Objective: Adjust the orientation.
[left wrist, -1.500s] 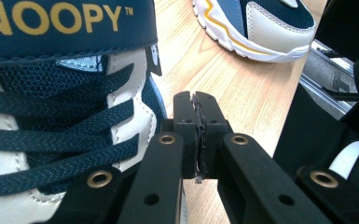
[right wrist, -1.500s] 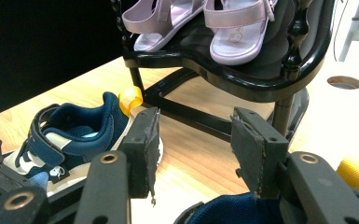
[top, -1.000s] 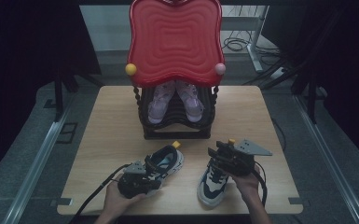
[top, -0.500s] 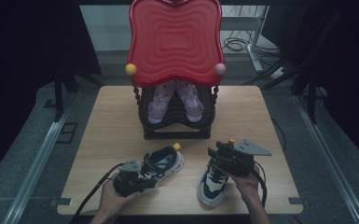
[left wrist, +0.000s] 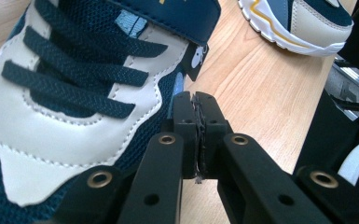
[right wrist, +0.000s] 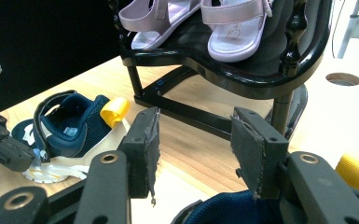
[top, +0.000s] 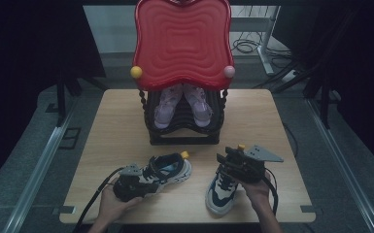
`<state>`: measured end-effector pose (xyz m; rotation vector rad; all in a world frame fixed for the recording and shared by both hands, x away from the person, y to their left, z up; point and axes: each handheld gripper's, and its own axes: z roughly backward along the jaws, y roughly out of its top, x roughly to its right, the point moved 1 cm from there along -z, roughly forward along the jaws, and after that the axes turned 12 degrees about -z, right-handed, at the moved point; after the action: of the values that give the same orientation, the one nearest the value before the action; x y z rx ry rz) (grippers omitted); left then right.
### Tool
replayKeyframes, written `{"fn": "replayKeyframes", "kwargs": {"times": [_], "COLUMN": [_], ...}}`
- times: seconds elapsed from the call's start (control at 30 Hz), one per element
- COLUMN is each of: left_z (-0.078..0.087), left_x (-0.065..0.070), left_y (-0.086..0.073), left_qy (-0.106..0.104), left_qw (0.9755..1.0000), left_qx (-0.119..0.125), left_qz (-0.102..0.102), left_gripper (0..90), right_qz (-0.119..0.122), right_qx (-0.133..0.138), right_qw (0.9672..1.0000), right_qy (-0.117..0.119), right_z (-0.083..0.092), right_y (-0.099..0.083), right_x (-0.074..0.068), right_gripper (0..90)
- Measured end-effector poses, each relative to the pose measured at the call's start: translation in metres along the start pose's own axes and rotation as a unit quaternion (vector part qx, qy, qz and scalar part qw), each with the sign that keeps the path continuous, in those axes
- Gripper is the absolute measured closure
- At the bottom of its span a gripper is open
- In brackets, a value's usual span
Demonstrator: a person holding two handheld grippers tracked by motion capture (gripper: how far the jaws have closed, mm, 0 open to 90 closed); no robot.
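Observation:
Two navy and white sneakers lie on the wooden table (top: 116,126). The left sneaker (top: 167,170) points toward the near left, and its laces fill the left gripper view (left wrist: 74,107). My left gripper (top: 141,184) sits low against that shoe's near side, its pads (left wrist: 186,121) pressed together with nothing between them. The right sneaker (top: 221,191) lies toe toward me. My right gripper (top: 222,162) hovers over its heel end, jaws open (right wrist: 193,140) with bare table behind the gap. The navy collar (right wrist: 224,210) shows just below them.
A black shoe rack (top: 184,131) with a red wavy top (top: 182,43) stands at the table's far middle. A pair of pink sandals (top: 167,107) (right wrist: 233,28) rests on its shelf. Cables trail from both grippers toward me.
My left gripper has shifted slightly toward the near left along the left sneaker. The right gripper and right sneaker have stayed put.

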<state>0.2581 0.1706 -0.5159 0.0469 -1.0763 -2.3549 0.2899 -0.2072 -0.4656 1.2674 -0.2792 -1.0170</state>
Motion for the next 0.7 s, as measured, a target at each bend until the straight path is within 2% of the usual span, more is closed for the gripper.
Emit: {"fn": "replayKeyframes", "kwargs": {"times": [0.7], "left_z": [0.0070], "left_x": [-0.0100], "left_y": [-0.0036], "left_qy": [0.010], "left_qw": [0.9999], "left_qx": [-0.009], "left_qz": [0.010], "left_gripper": [88.2], "right_qz": [-0.003], "right_qx": [0.003], "right_qw": [1.0000], "right_qy": [-0.001], "right_z": [-0.0003], "right_y": [-0.0002], "right_x": [-0.0004], "right_gripper": [52.3]}}
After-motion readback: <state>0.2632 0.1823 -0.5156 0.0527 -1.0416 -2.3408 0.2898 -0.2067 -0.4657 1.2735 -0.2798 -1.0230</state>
